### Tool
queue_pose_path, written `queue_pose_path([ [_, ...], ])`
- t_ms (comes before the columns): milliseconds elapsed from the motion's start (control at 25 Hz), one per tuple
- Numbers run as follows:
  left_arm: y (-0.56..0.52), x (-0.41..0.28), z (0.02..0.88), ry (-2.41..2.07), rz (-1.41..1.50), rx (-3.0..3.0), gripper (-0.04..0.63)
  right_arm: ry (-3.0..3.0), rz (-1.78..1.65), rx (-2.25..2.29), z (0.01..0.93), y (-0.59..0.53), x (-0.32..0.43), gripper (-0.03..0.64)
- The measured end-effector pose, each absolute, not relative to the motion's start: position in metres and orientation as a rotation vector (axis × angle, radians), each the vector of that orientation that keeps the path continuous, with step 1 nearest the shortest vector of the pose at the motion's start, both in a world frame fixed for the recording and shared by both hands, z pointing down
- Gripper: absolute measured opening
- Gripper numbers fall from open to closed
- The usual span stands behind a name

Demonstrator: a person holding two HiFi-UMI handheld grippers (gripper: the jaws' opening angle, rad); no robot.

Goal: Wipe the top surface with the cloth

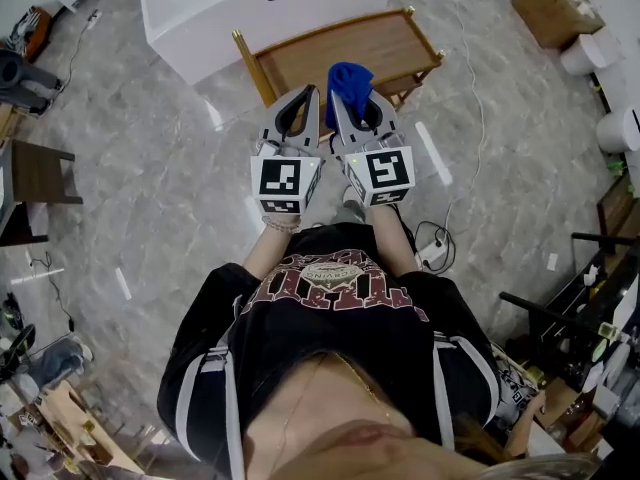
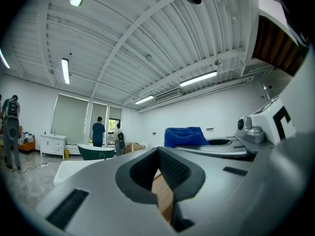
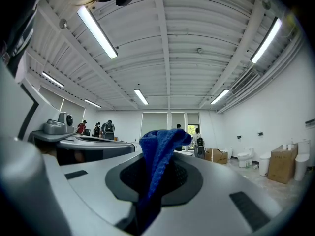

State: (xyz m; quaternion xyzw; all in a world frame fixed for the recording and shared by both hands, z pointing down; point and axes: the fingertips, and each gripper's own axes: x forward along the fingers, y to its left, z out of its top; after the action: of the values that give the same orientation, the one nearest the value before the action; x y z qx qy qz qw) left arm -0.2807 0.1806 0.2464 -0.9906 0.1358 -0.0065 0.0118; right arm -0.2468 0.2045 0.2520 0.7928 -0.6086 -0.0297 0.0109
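a: where is the cloth found?

b: the blue cloth [image 1: 349, 78] is gripped by the right gripper [image 1: 352, 100], whose jaws are closed on it. a bunch of it is pushed up past the tips, and the rest is seen hanging down between the pads in the right gripper view.

a: and the other one?

b: the left gripper [image 1: 310, 93] is held just beside the right one. its jaws are seen closed tip to tip, with nothing caught between them; only wood is glimpsed through the slit behind the tips.

a: how is this placed over the bench?

b: both grippers are held above the near edge of the wooden bench [image 1: 330, 53], about midway along it. whether the cloth touches the top cannot be told. a white tub [image 1: 220, 8] is seen just beyond the far edge, on the grey marbled floor [image 1: 160, 188].
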Motion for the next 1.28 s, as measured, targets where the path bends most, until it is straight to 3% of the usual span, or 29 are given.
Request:
queue_pose_path([
  [640, 0.144, -0.179, 0.242, 0.641, -0.040, -3.057, 0.048, -2.081, -0.081, 2.324, 0.246, 0.159, -0.143, 0.055],
  [1280, 0.098, -0.158, 0.282, 0.847, -0.134, -3.070, 0.048, -2.217, 0.033, 2.180, 0.283, 0.112, -0.121, 0.055],
])
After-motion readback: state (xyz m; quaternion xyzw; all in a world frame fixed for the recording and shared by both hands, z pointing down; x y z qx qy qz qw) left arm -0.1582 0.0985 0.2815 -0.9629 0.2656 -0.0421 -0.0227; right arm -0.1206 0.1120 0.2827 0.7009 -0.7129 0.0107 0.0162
